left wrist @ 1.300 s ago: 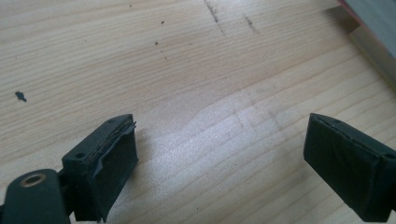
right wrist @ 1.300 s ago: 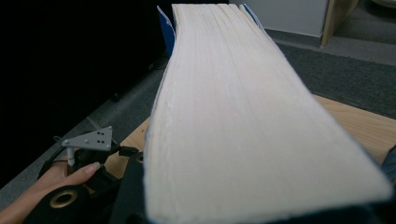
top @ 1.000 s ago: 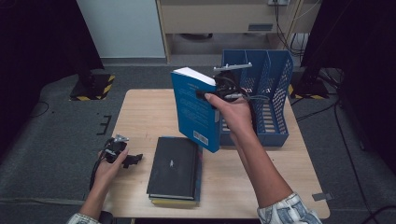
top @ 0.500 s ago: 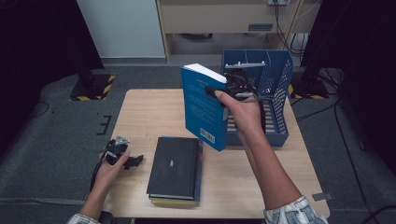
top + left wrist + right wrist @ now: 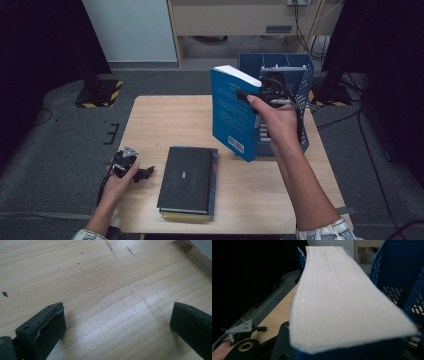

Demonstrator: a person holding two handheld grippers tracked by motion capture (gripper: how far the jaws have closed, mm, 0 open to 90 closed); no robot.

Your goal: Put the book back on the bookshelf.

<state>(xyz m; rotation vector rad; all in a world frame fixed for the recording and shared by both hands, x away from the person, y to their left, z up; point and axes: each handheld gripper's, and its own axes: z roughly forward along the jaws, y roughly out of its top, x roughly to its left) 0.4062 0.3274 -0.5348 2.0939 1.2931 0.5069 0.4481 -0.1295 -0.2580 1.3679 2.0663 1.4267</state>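
A thick blue book (image 5: 232, 115) stands upright in the air above the table's right half, my right gripper (image 5: 255, 97) shut on its upper edge. In the right gripper view its white page edge (image 5: 342, 297) runs away from the camera. Just behind it stands a blue slotted rack (image 5: 300, 75). My left gripper (image 5: 137, 172) rests low at the table's front left. Its jaws have just been opening and are wide apart over bare wood, nothing between them (image 5: 117, 327).
A black book (image 5: 187, 177) lies on a small stack near the table's front edge, right of the left gripper; its corner (image 5: 200, 255) shows close by. The wooden table (image 5: 165, 125) has bare wood at the back left. The rack's wall (image 5: 402, 272) is right of the held book.
The right hand has carried the blue book to the right and slightly up, closer to the rack. The left hand has stayed where it was.
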